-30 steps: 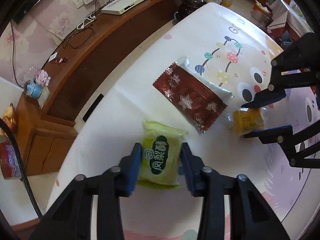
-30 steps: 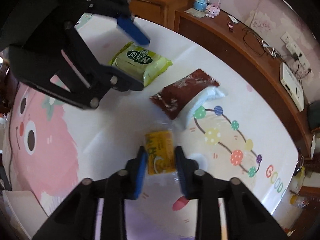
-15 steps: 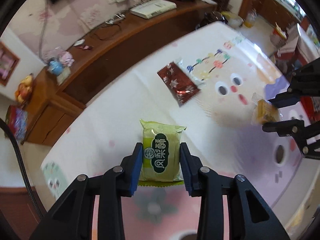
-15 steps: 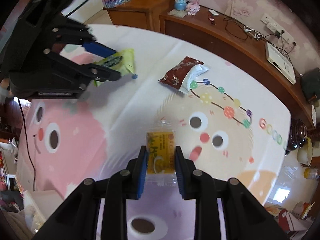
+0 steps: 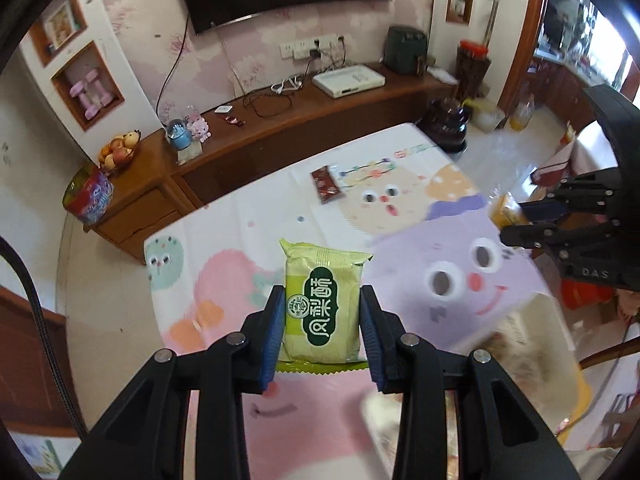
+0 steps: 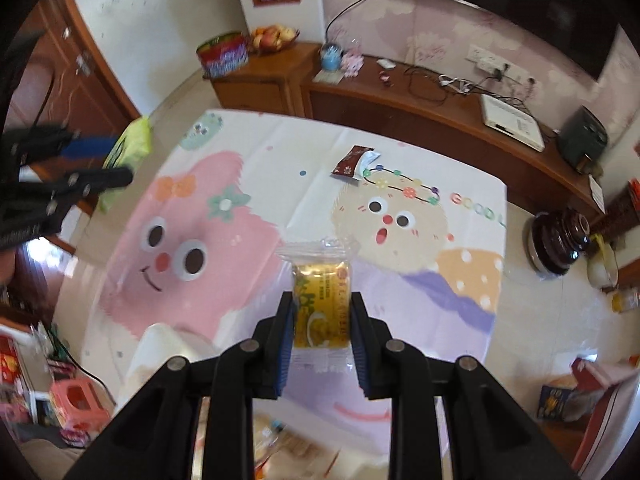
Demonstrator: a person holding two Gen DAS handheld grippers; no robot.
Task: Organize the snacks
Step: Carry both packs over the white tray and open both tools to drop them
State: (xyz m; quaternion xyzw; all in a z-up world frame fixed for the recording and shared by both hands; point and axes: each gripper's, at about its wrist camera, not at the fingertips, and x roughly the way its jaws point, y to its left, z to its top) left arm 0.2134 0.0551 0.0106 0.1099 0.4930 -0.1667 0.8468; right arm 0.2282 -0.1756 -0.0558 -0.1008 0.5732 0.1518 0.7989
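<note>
My left gripper (image 5: 322, 308) is shut on a light green snack packet (image 5: 322, 300) with a dark green label, held high above the cartoon tablecloth (image 5: 240, 280). My right gripper (image 6: 322, 312) is shut on a small yellow snack in a clear wrapper (image 6: 322, 304), also lifted well above the table. Each gripper shows in the other's view: the right gripper (image 5: 516, 224) at the right edge, the left gripper (image 6: 100, 160) at the left edge with the green packet (image 6: 130, 148). A dark red snowflake packet (image 5: 327, 184) (image 6: 352, 162) lies on the far part of the table over a white packet.
A pale container (image 5: 500, 344) with blurred contents sits under the grippers at the near table edge; in the right wrist view it is the pale container (image 6: 160, 344). A long wooden sideboard (image 5: 320, 120) with cables, a white box and a fruit bowl runs along the far wall.
Both grippers have risen far above the table with their snacks still clamped and have drawn back toward the near edge. The table now looks small, and the wall and television have come into view.
</note>
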